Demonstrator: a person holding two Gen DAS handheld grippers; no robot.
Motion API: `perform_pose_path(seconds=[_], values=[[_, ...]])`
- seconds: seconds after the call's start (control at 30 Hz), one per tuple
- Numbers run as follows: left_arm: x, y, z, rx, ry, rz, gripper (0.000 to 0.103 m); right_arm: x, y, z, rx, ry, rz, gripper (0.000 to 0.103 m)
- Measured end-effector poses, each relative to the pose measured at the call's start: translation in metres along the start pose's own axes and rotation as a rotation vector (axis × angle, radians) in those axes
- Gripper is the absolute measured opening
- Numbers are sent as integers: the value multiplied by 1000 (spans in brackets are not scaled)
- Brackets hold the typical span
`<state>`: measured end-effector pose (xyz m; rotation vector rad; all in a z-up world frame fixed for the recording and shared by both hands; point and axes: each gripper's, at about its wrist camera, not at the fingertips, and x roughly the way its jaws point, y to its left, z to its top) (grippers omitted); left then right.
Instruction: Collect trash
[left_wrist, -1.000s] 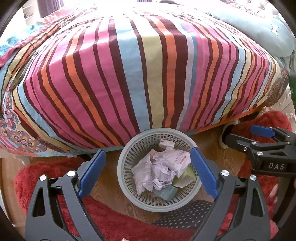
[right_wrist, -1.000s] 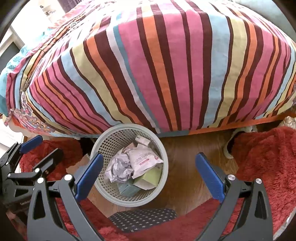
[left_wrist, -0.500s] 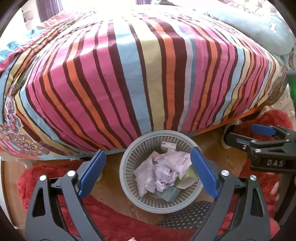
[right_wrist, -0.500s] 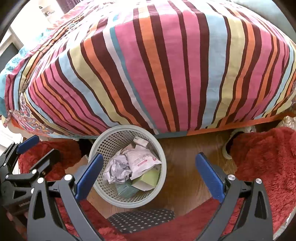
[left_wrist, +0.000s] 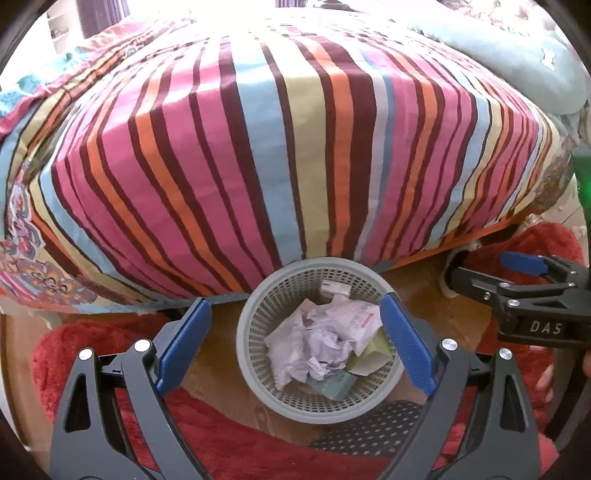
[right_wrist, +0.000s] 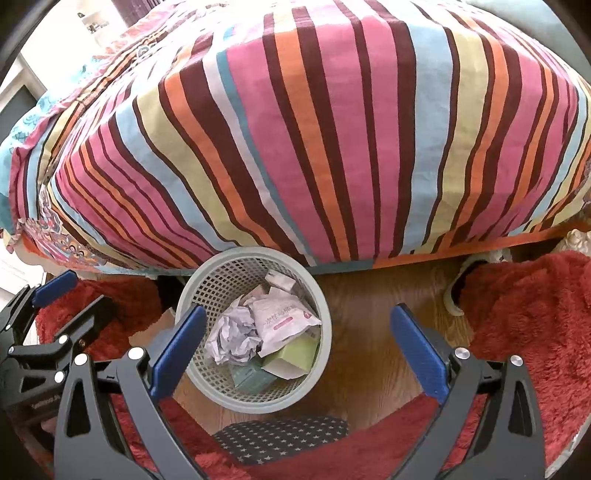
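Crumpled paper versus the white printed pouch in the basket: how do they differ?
The crumpled paper is a wrinkled pale lilac-white ball with no print that shows; the white printed pouch is smoother and flatter, with pink print. The paper lies on the left in the right wrist view; the pouch lies right of it, over a green carton. Both lie inside the grey basket, touching, and neither is gripped.

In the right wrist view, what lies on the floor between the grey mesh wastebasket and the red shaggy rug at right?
Bare wooden floor separates the grey mesh wastebasket from the red shaggy rug; nothing lies on it.
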<state>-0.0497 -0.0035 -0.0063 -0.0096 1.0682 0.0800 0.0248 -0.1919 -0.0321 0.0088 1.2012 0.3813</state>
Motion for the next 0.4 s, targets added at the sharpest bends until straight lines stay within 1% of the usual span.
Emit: perform_pose_path(seconds=[0.07,0.3,0.4], values=[[-1,-3,-1,18,-9,21,90,1,1,-1,-1,3,1,95],[1,-1,3,-8,21,-4,90,2,3,-2,7,-3,-3,95],[0,-1,2,-12,17,-4,90,2,3,-2,11,-2,-2,95]])
